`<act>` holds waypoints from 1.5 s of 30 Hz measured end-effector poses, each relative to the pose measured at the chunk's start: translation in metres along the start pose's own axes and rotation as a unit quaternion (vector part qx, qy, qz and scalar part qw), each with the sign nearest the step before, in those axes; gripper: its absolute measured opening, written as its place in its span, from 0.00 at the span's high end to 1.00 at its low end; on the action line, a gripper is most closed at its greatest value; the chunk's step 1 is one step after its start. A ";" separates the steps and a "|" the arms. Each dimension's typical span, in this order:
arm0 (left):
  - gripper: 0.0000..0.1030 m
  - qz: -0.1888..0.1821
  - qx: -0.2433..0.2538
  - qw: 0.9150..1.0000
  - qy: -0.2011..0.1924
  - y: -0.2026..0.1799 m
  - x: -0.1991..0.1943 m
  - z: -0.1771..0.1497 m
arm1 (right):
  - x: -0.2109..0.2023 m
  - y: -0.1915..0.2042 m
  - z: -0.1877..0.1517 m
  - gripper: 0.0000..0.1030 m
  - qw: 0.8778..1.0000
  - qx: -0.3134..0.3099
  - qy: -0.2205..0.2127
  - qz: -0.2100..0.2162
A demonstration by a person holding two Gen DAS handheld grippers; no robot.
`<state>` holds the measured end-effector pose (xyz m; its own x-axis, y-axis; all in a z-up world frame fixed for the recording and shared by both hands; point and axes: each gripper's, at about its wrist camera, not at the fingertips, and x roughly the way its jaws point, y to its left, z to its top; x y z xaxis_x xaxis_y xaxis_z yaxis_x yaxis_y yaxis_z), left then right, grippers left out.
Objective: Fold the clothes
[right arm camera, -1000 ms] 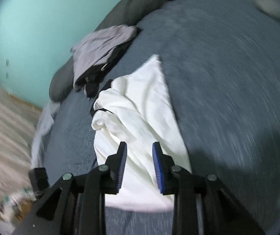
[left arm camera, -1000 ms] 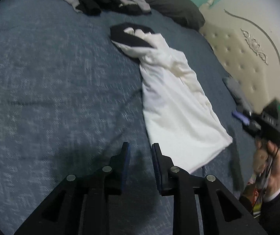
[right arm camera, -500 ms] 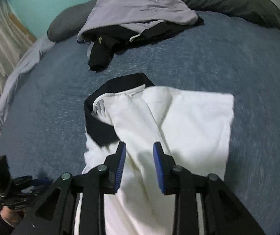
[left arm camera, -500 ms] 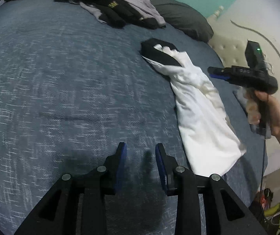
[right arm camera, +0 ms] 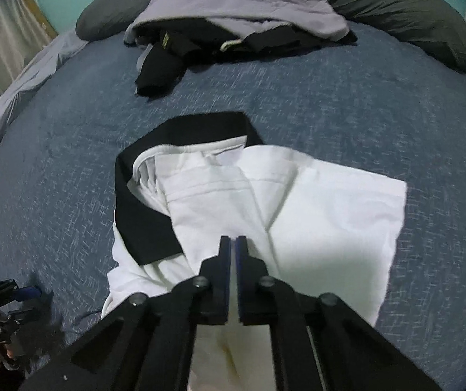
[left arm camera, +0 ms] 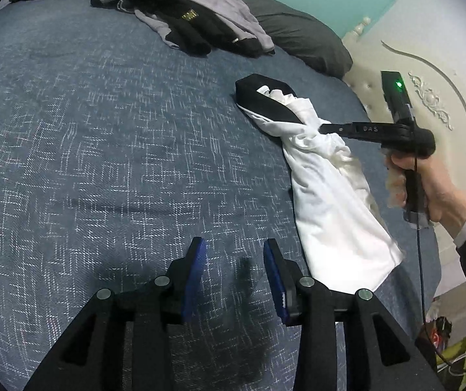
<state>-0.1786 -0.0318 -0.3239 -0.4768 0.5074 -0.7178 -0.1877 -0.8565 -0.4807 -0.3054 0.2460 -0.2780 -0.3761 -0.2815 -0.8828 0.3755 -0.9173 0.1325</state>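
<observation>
A: On the bed point(left arm camera: 109, 150), right of centre, item one: white garment point(right arm camera: 327, 215), black collar point(right arm camera: 145, 218), lying loosely bunched lengthwise on the blue cover.

B: Grip on it?

A: I log the right gripper point(right arm camera: 233, 244) with jaws together over a fold of the white cloth near the collar; from the left wrist view its tip point(left arm camera: 326, 127) meets the bunched fabric. Whether cloth is actually pinched between the pads, I cannot tell.

B: Left gripper?

A: Item two: left gripper point(left arm camera: 234, 260), jaws parted and opening, nothing between them, only bare cover below. It hangs just beside the garment's lower hem, apart from it.

B: Surroundings?

A: Item three: pile of clothes point(right arm camera: 233, 16), grey over black, at the far side of the bed, well apart from the white garment. Item four: dark pillows point(right arm camera: 412, 9) behind the pile. Item five: cream headboard point(left arm camera: 428, 97) at the right in the left wrist view. A hand point(left arm camera: 428, 182) in a dark sleeve with a white cuff holds the right gripper.
</observation>
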 end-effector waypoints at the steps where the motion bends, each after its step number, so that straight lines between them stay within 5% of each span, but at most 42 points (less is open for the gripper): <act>1: 0.61 0.000 0.000 1.000 0.000 0.000 0.000 0.000 | -0.003 -0.002 0.000 1.00 1.000 0.003 -0.004 0.003; 8: 0.61 0.000 0.004 1.000 0.003 -0.001 0.001 -0.002 | -0.007 -0.002 0.009 0.99 0.999 0.021 -0.018 0.024; 11: 0.61 0.000 0.003 1.000 0.004 0.000 0.001 -0.001 | 0.007 0.000 0.012 0.73 0.999 0.035 0.008 0.022; 13: 0.61 -0.001 0.002 1.000 0.003 0.000 0.001 -0.001 | 0.014 0.002 0.012 0.69 0.999 0.033 0.012 0.019; 15: 0.61 -0.002 0.002 1.000 0.002 0.001 0.000 -0.001 | 0.017 0.002 0.011 0.70 0.999 0.040 0.013 0.028; 18: 0.61 -0.003 0.004 1.000 0.004 0.000 0.001 -0.002 | 0.016 0.004 0.009 0.89 0.999 0.028 0.010 0.036; 21: 0.61 -0.002 0.005 1.000 0.005 0.001 0.002 -0.002 | 0.012 0.007 0.008 0.96 0.999 0.012 0.004 0.030; 33: 0.61 0.003 0.011 1.000 0.007 0.002 0.004 -0.003 | -0.043 -0.029 0.017 0.98 0.996 0.026 -0.073 -0.054; 38: 0.61 0.005 0.015 1.000 0.009 0.002 0.005 -0.003 | -0.033 -0.061 0.026 0.98 0.992 0.055 -0.053 -0.103; 45: 0.61 0.008 0.018 1.000 0.011 0.004 0.008 -0.001 | 0.008 -0.088 0.027 0.98 0.993 0.088 -0.007 -0.083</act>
<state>-0.1818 -0.0313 -0.3319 -0.4600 0.4960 -0.7364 -0.2110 -0.8667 -0.4520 -0.3646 0.3165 -0.2848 -0.4329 -0.1250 -0.8927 0.1535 -0.9861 0.0636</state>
